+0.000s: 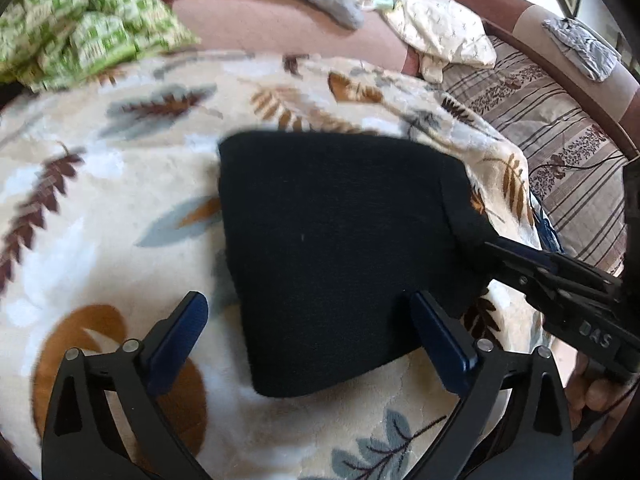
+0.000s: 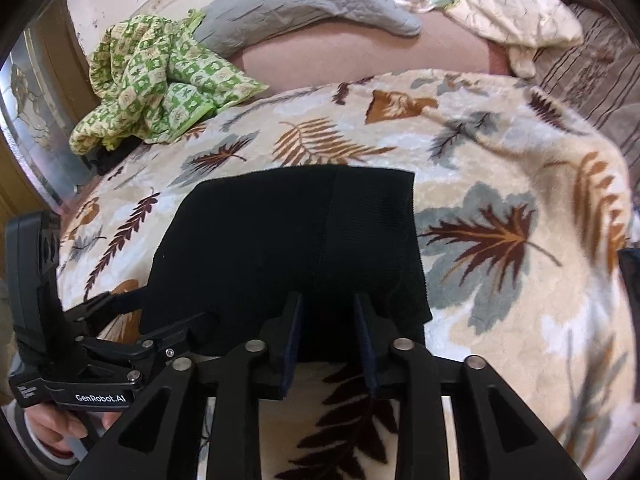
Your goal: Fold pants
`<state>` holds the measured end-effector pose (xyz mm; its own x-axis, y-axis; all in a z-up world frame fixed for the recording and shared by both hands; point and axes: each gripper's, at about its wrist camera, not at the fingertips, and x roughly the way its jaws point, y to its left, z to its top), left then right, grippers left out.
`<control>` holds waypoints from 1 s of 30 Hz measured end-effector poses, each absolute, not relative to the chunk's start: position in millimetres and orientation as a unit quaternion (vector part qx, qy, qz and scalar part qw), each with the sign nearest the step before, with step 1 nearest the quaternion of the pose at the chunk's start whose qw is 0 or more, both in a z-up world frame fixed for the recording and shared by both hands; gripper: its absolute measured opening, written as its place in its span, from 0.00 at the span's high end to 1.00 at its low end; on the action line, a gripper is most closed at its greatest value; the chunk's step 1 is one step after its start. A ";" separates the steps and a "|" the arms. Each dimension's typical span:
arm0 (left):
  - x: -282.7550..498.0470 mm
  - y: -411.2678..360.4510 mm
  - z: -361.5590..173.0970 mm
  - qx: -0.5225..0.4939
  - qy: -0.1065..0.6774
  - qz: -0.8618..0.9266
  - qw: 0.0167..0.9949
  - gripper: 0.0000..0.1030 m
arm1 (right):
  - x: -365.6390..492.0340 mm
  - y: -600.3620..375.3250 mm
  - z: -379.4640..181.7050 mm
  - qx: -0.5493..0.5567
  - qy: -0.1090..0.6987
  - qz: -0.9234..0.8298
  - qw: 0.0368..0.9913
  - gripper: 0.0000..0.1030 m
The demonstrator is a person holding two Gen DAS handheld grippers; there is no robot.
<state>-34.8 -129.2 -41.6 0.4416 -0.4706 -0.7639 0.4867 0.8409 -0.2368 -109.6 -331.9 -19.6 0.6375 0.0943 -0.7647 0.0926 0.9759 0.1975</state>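
The black pants [image 1: 336,248] lie folded into a compact block on the leaf-patterned blanket [image 1: 100,184]. My left gripper [image 1: 312,332] is open, its fingers spread wide over the near edge of the pants, holding nothing. My right gripper [image 2: 330,340] has its jaws partly closed around the near edge of the pants [image 2: 288,240]. In the left wrist view the right gripper [image 1: 484,242] comes in from the right and meets the pants' right corner. In the right wrist view the left gripper [image 2: 160,320] sits at the pants' left edge.
A green checked cloth [image 2: 156,84] lies at the blanket's far left. A grey quilted pillow [image 2: 304,4] and a cream cloth [image 2: 516,12] lie at the back. A striped bedsheet [image 1: 560,152] and a wooden bed rail [image 1: 560,64] are on the right.
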 end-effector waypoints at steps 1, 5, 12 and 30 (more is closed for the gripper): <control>-37.2 -127.6 -34.0 0.012 0.434 -0.281 0.856 0.02 | -113.7 -330.3 -13.4 0.108 0.417 -0.004 0.902 0.57; -39.9 -121.5 -12.5 0.009 0.401 -0.282 0.872 0.02 | -125.6 -333.1 6.7 0.111 0.390 -0.027 0.914 0.47; -41.2 -119.0 -3.3 0.024 0.376 -0.257 0.890 0.02 | -120.5 -348.1 14.3 0.120 0.383 -0.011 0.916 0.34; -38.8 -116.8 -4.3 -0.028 0.418 -0.224 0.880 0.02 | -81.8 -372.4 -21.8 0.142 0.419 0.048 0.895 0.21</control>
